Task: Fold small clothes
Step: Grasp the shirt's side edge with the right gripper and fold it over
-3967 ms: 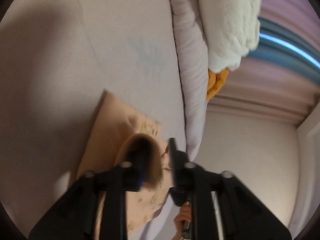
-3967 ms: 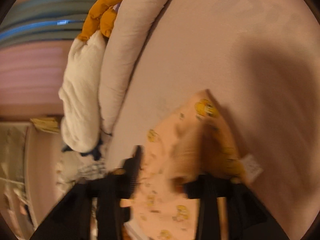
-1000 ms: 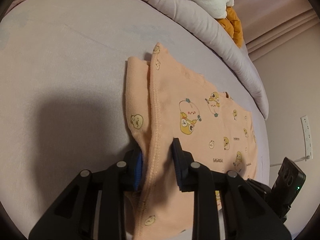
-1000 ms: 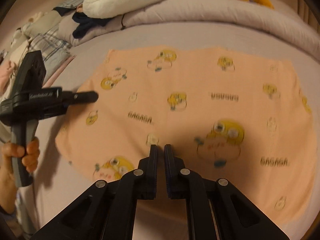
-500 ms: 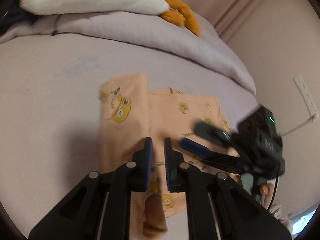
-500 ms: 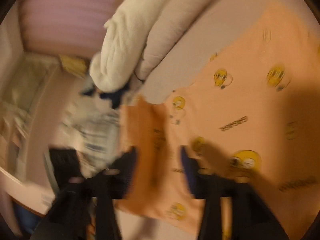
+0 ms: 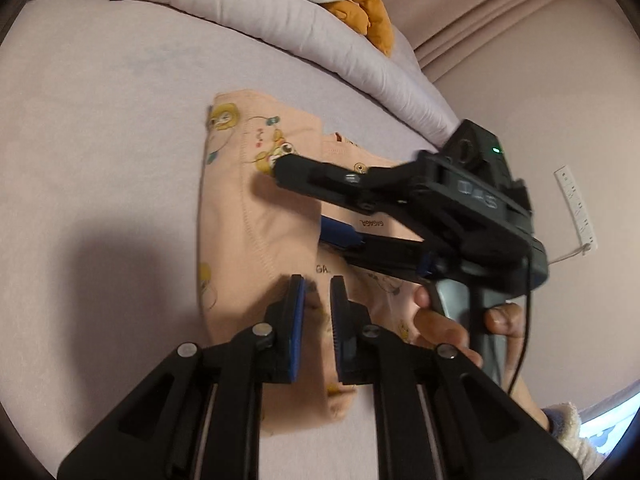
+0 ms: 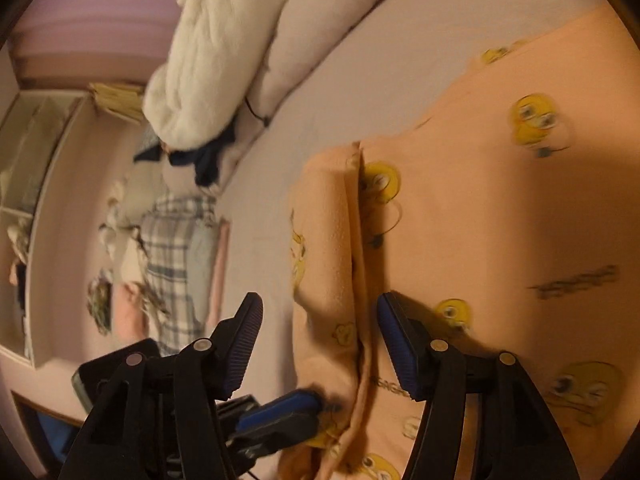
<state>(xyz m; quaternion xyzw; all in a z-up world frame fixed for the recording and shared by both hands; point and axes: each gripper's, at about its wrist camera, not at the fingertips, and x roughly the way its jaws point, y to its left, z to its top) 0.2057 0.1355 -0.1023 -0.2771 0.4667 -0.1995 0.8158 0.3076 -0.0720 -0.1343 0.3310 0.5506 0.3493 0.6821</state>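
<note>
A peach baby garment (image 7: 240, 220) with yellow duck prints lies on the lilac bed sheet (image 7: 100, 120), one side flap folded over its body. My left gripper (image 7: 318, 282) hovers over the near part of the fold, its jaws almost together with nothing pinched. My right gripper (image 7: 308, 200) reaches in from the right, held by a hand (image 7: 440, 328). In the right wrist view the garment (image 8: 480, 220) fills the right side. There the right gripper (image 8: 320, 308) straddles the folded edge with its jaws closing and its pads off the cloth.
A rolled lilac duvet (image 7: 300, 12) with a white plush blanket (image 8: 208, 60) and an orange soft toy (image 7: 368, 12) runs along the far side of the bed. Plaid clothes (image 8: 176, 248) are piled beyond the garment. A socket strip (image 7: 576, 204) hangs on the wall.
The left gripper let go of the fold it pinched a second ago and swung round. The right gripper went from shut to wide, rolled, and moved onto the folded edge.
</note>
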